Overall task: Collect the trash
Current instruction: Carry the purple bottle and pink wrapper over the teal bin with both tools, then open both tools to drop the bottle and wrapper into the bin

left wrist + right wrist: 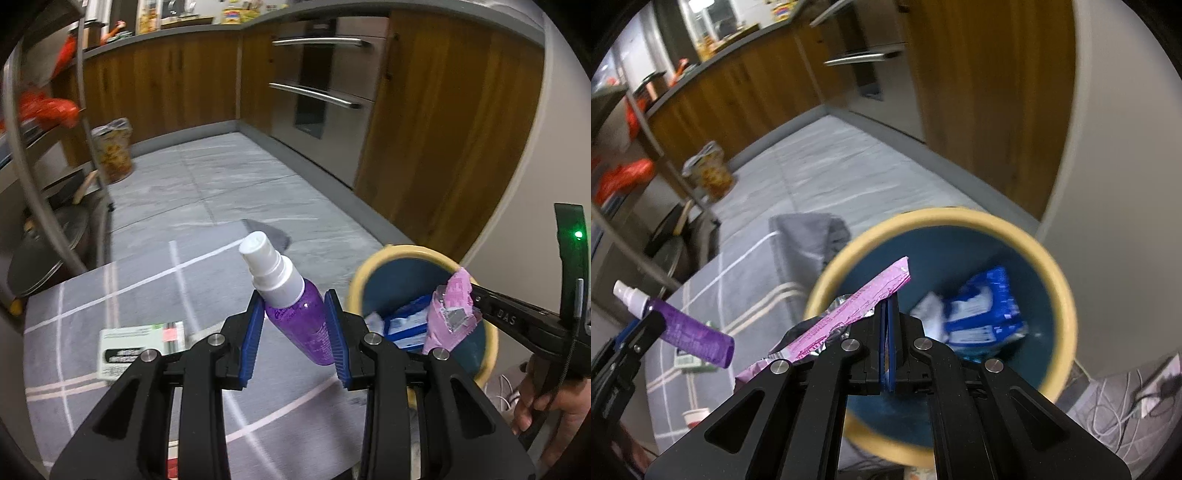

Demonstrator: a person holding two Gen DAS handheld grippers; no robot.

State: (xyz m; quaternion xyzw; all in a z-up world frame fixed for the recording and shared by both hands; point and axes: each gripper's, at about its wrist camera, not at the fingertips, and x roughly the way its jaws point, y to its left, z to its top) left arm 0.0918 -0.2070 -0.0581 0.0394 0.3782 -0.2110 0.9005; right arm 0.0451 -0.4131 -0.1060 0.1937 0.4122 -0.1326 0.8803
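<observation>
Over the bin's (pixel 1067 295) yellow rim, the right gripper (pixel 888 314) pinches a pink wrapper (pixel 849 314). Just left of the bin, the left gripper (pixel 295 325) clamps a purple spray bottle (pixel 299 325). Beyond the bin lies bare grey floor (pixel 236 173).

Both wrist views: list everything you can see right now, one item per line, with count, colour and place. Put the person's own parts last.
spray bottle: one, purple with white top, held in the left gripper.
wrapper: one, pink with silver lining, pinched in the right gripper above the bin.
bin: one, blue inside with cream rim, on the floor by the wall.
blue packet: one, blue and white, inside the bin.
rug: one, grey with white lines, under the grippers.
card: one, white and green, lying on the rug.
snack bag: one, yellow print, standing on the floor by the cabinets.
cabinets: a run, brown wood, far side.
left gripper: shut on the bottle.
right gripper: shut on the wrapper.
hand: one, holding the right gripper.
</observation>
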